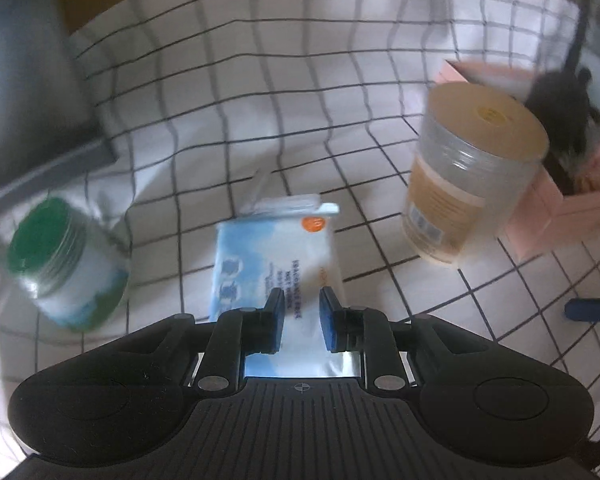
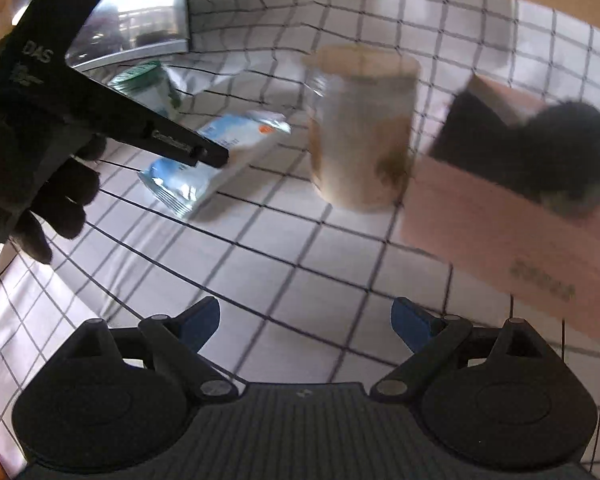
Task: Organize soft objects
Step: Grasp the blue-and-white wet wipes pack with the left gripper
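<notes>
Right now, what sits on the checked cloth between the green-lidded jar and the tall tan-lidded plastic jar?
A blue-and-white soft tissue pack, gripped by the left tongs, lies between the green-lidded jar and tall tan-lidded plastic jar; both wrist views show it.

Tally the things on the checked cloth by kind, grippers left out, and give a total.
Jars: 2, the green-lidded jar and the tan-lidded jar.
Soft packs: 1, the blue-and-white tissue pack.
Boxes: 1, the pink box.
Plush things: 1, the dark fuzzy item in that box.
Total: 5.
</notes>
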A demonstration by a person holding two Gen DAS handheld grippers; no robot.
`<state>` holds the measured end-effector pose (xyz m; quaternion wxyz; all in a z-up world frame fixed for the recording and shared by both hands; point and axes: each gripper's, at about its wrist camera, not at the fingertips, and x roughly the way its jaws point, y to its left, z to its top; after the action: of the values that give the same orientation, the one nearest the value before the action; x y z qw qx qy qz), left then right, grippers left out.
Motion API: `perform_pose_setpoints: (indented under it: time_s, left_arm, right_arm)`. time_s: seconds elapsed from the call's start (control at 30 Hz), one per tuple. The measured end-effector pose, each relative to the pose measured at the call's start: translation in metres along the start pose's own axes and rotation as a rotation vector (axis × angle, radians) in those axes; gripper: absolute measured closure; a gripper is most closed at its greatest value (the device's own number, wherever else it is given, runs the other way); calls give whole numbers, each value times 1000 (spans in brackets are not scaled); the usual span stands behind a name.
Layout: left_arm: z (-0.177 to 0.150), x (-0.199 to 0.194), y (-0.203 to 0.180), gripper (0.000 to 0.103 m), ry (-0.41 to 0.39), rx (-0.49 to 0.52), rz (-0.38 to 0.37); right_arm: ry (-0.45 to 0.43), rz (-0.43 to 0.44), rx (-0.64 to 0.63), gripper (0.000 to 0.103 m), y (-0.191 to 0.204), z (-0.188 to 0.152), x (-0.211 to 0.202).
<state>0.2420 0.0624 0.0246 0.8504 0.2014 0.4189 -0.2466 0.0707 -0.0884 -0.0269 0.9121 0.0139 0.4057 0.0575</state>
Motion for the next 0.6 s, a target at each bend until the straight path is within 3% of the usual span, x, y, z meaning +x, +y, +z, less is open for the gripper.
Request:
perform_pose_setpoints:
  time_s: [0.03, 0.1, 0.17, 0.27, 0.4, 0.53, 0.6]
  left_arm:
    - [3, 1, -2, 81, 11, -2, -13]
    - [6, 3, -6, 70, 26, -1, -49]
    - [5, 4, -16, 45, 28, 43, -70]
    - [1, 8, -28, 30, 17, 102, -79]
    - [-2, 3, -20, 33, -13, 62, -97]
    - [-6, 3, -1, 37, -46, 49, 64]
    - [-9, 10, 15, 34, -24, -2, 69]
  right_arm:
    - [-11, 2, 9, 9, -2, -2, -1]
    - [-15, 4, 16, 9, -4, -4, -2]
    - [-19, 6, 12, 8, -5, -6, -2]
    - [-24, 3, -4, 5, -2, -8, -1]
    - [-38, -37, -84, 1, 10, -15, 1]
    - [-57, -40, -74, 0, 9, -20, 0]
    - [-58, -40, -74, 0, 9, -19, 0]
